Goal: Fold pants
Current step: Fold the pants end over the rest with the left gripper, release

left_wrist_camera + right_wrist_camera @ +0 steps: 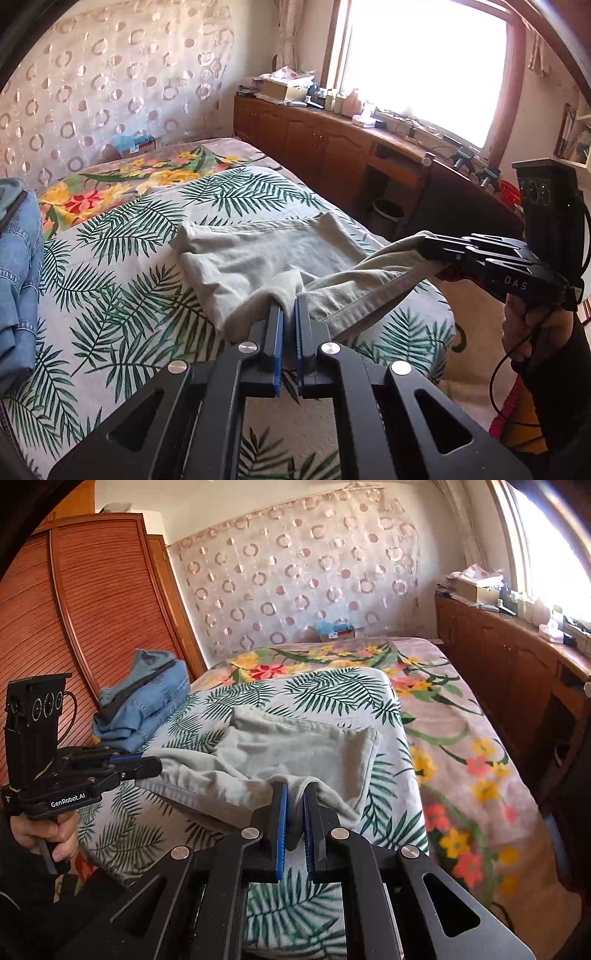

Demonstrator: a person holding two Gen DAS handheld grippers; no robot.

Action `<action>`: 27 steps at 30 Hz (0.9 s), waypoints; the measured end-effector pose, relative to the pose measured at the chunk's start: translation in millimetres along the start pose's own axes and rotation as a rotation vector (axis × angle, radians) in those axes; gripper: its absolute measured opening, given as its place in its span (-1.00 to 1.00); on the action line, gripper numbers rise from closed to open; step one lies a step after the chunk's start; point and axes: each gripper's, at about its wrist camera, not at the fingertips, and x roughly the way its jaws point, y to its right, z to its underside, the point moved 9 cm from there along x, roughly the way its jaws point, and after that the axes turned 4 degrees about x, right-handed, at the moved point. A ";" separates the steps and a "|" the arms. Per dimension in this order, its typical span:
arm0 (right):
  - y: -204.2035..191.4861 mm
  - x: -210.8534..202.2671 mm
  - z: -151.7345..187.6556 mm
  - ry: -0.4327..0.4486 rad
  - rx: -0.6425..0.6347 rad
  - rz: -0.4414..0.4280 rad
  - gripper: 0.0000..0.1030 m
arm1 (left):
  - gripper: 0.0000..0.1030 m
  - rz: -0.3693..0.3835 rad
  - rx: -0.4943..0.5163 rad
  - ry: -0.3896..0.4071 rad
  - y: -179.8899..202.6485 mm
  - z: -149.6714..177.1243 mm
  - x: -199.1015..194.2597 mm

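Note:
Pale grey-green pants (255,258) lie on the leaf-print sheet (110,295), their near end lifted off the bed. My left gripper (289,306) is shut on one corner of that lifted end. My right gripper (424,245) comes in from the right, shut on the other corner, so the hem hangs stretched between the two. In the right wrist view the pants (295,746) spread ahead, my right gripper (295,794) pinches a fold of the cloth, and my left gripper (157,766) grips the edge at the left. The far part of the pants rests flat.
A stack of folded blue denim (147,709) sits at the bed's left side. A floral blanket (461,746) covers the rest of the bed. A wooden cabinet (332,140) with clutter runs under the window, a slatted wardrobe (74,627) stands left. A hand (48,830) holds the left gripper's handle.

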 end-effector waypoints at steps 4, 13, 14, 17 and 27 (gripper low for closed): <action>3.1 17.2 -6.0 -0.004 -0.005 0.021 -0.85 | -0.88 -0.017 0.005 -0.008 -7.8 -7.8 10.6; -3.4 45.6 -25.5 -0.001 -0.020 0.055 -0.84 | -0.88 -0.054 -0.004 -0.030 -25.0 -22.2 34.7; -4.8 50.7 -28.5 -0.002 -0.026 0.062 -0.84 | -0.88 -0.060 -0.007 -0.037 -27.9 -24.0 38.9; -7.1 63.5 -36.7 -0.006 -0.035 0.073 -0.85 | -0.88 -0.072 -0.015 -0.056 -35.8 -28.8 50.7; 4.7 98.1 -41.6 -0.070 -0.001 0.098 -0.84 | -0.86 -0.079 -0.035 -0.091 -48.8 -34.0 76.0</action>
